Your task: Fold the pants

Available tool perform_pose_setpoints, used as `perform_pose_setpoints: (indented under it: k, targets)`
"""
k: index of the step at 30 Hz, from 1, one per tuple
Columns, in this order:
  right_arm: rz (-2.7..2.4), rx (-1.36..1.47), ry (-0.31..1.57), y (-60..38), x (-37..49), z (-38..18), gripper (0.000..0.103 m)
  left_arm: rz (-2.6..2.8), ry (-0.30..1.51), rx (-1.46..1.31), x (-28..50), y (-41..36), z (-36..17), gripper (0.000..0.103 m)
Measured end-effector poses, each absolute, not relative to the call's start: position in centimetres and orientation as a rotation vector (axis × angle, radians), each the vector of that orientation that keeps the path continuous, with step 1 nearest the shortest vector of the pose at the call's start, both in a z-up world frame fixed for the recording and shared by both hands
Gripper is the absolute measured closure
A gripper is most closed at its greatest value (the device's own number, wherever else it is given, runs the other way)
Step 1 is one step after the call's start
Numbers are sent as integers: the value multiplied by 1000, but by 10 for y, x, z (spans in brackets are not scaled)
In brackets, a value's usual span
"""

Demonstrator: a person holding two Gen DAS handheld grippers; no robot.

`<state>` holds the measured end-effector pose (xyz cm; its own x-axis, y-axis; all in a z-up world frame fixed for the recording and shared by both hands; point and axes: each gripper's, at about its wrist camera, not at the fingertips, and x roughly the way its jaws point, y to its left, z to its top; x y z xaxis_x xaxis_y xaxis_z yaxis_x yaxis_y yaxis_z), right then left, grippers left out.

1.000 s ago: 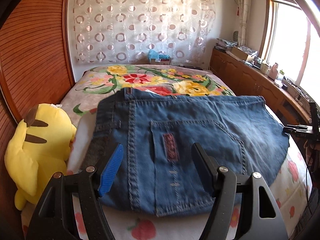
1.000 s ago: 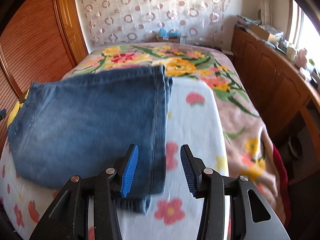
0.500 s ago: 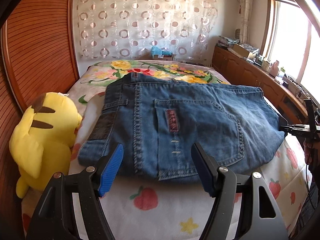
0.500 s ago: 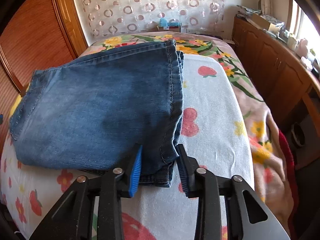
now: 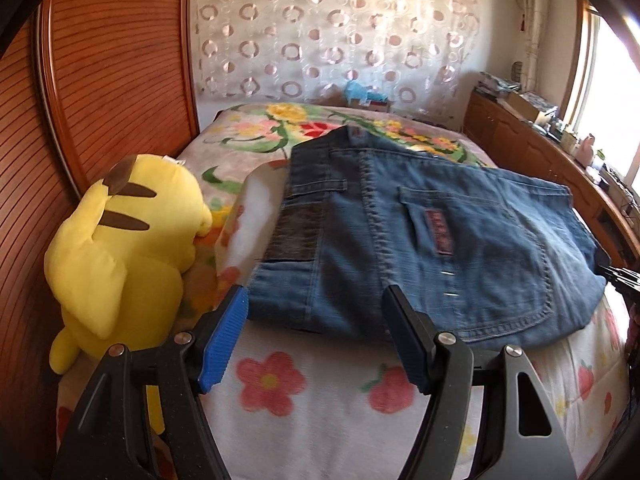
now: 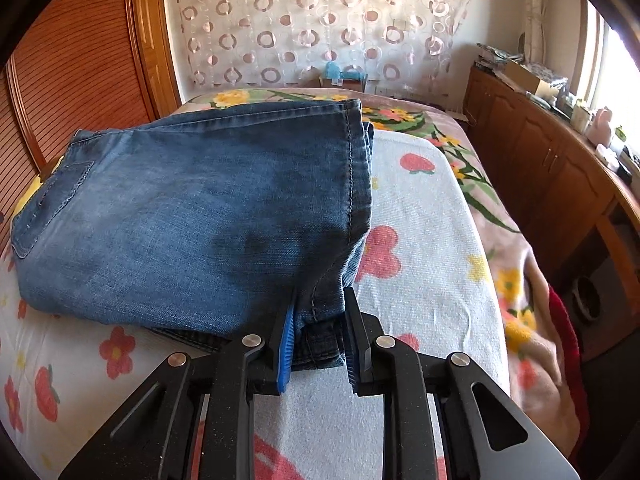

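Observation:
Folded blue jeans (image 5: pixel 420 236) lie on the flowered bed cover (image 5: pixel 320 396); the waistband and back pocket show in the left wrist view. My left gripper (image 5: pixel 316 336) is open and empty, its blue pads just short of the near edge of the waistband end. In the right wrist view the jeans (image 6: pixel 192 216) show their leg end. My right gripper (image 6: pixel 318 340) is shut on the near corner of the leg hems, which is bunched between the pads. The right gripper also shows at the far right edge of the left wrist view (image 5: pixel 622 276).
A yellow plush toy (image 5: pixel 124 248) sits at the bed's left edge against the wooden slatted wall (image 5: pixel 108 80). A wooden cabinet (image 6: pixel 560 184) with clutter runs along the right side under the window. A patterned curtain (image 5: pixel 328 32) hangs behind the bed.
My right gripper moved forward and closed on the near corner of the leg hems. My left gripper, still open, came closer to the waistband end and turned left.

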<state>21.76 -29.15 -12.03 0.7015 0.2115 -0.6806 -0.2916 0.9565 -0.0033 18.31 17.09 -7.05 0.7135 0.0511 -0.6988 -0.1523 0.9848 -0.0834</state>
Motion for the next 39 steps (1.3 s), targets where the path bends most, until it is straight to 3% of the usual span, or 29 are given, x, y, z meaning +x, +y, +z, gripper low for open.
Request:
perform_pose_setpoints:
  k: [15,20,22,26,39]
  targets:
    - [289,-109,747,-293,218,-118,81,153,873,-173,206,186,-105,35]
    - [290,-111,748,-294,220,-117,81,135,865,-156,207,183,-103,56]
    - [290,-112,747,-294,220,-117,81,128,855,-152,205,181,-100,71]
    - [288,-133,744,-292,219,-117,86,112,830,-131,202,174,-94,85]
    - [236,-155,589,-297,199,-76,94,98,634,-133,176,167,-31,90]
